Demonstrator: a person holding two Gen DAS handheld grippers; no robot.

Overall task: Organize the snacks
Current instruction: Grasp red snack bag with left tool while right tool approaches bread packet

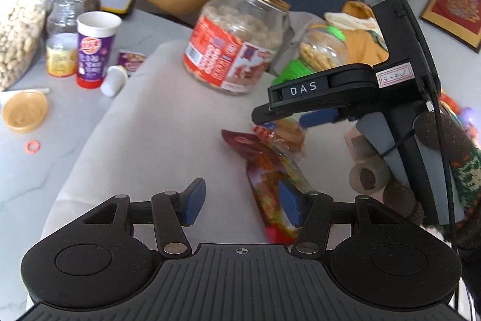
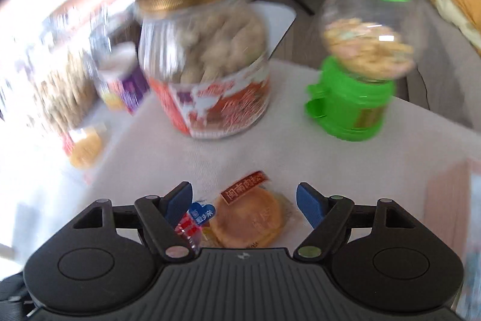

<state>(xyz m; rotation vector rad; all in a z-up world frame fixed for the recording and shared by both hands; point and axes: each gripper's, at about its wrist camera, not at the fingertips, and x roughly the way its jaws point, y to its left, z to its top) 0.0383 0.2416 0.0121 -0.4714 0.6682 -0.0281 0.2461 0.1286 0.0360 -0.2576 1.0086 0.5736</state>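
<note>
- Grey cloth (image 1: pixel 156 122) is covering the table, carrying a gold-lidded jar (image 1: pixel 237 35).
- Left gripper (image 1: pixel 242 202) is hovering with fingers spread, empty.
- Right gripper (image 2: pixel 245 205) is straddling a wrapped cake (image 2: pixel 249 218), fingers apart.

We read "DAS" in white letters on the black plastic right gripper (image 1: pixel 303 119), and on its white sticker (image 1: pixel 394 78) a handwritten mark, roughly "8-4". The red strip on the clear-wrapped round orange pastry (image 2: pixel 251 218) carries Chinese characters. Labels on the jars are too blurred for us.
</note>
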